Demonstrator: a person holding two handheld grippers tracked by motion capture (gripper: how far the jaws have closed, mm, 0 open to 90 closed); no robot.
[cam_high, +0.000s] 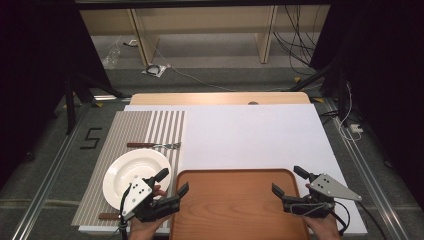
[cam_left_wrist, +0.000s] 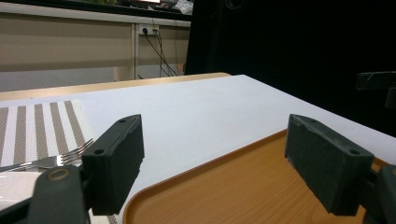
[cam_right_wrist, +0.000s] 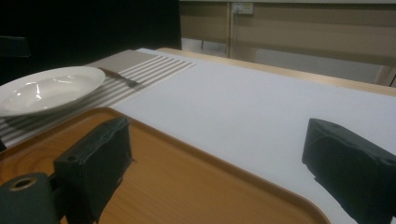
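A brown wooden tray (cam_high: 235, 200) lies at the table's near edge, in the middle. My left gripper (cam_high: 172, 183) hovers at the tray's left rim (cam_left_wrist: 187, 175), jaws wide apart with nothing between them. At the tray's right rim hangs my right gripper (cam_high: 289, 180), open and empty as well; the tray's corner (cam_right_wrist: 210, 158) passes between its jaws. A white plate (cam_high: 135, 176) rests on the striped placemat (cam_high: 131, 131) left of the tray, also in the right gripper view as the plate (cam_right_wrist: 46, 88). A fork (cam_high: 152, 145) lies beyond the plate on the mat.
A white sheet (cam_high: 250, 137) covers most of the wooden table. A brown-handled utensil (cam_high: 108, 216) lies near the mat's front edge. Beyond the table are wooden shelving legs and cables (cam_high: 160, 70) on the floor.
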